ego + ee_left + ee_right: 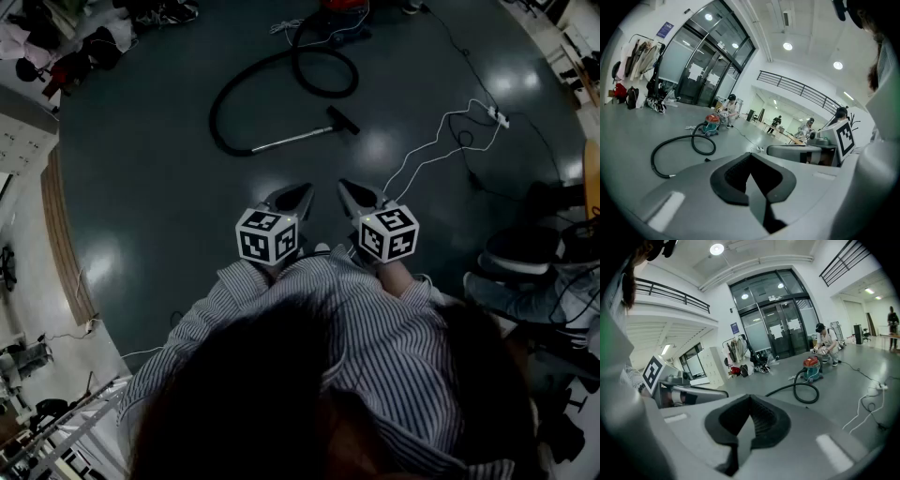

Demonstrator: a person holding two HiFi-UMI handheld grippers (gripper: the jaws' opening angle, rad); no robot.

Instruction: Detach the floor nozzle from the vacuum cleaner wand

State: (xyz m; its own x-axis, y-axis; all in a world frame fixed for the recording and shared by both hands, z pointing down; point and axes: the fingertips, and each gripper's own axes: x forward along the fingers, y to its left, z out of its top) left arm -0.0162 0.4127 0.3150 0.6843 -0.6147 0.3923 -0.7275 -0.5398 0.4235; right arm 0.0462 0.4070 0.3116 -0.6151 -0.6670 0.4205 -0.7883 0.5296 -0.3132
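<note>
Striped sleeves [220,305] are carrying the left gripper [292,198] and right gripper [360,199], both pressed together, empty. Well ahead, the floor nozzle [343,120] is lying on the floor [141,187], looking light and rigid; gripping its neck and the stiff wand [291,141] seems best.

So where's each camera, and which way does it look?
Head view: on the person's head, looking down at the floor nozzle; shirt, left gripper, right gripper show.
Left gripper view: on the left gripper, looking past its shut fingers at the hose; right gripper shows.
Right gripper view: on the right gripper, facing glass doors; left gripper shows.
Shared: both gripper views see the vacuum cleaner.
</note>
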